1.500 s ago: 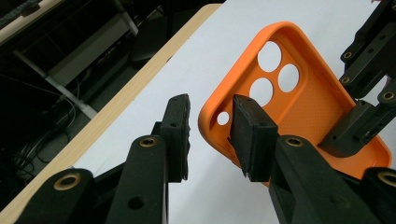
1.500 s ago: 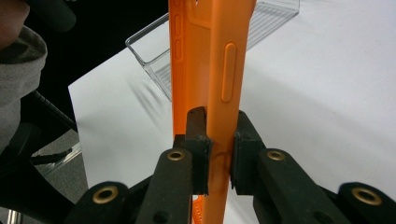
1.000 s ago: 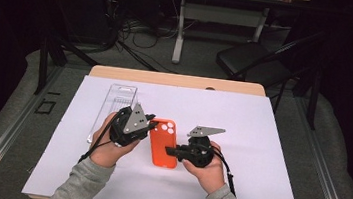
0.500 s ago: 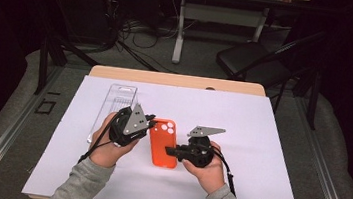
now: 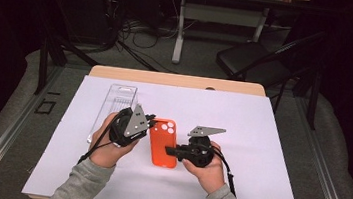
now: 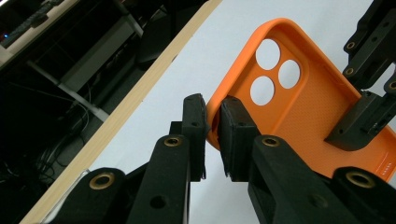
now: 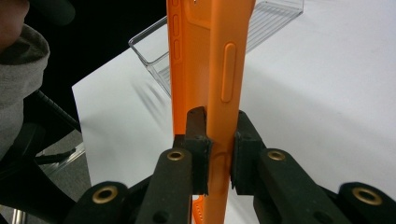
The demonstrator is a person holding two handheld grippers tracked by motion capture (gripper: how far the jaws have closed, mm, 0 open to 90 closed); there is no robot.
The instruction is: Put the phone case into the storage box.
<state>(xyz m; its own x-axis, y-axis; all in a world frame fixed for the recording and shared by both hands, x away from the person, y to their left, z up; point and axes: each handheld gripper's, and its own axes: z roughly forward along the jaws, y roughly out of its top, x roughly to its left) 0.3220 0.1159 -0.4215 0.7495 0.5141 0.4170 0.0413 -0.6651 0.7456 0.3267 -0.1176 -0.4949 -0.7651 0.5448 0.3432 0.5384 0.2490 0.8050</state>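
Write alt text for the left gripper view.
The left tongs pinch the corner rim of an orange phone case near its three camera holes. The right tongs grip its far edge, above a white sheet.

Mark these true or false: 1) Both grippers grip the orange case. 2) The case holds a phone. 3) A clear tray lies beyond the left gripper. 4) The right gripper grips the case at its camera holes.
1) True: the left gripper and the right gripper are each shut on an edge of the case.
2) False: it is empty; the paper shows through its holes.
3) True: the tray lies there.
4) False: it grips the long side near the other end.
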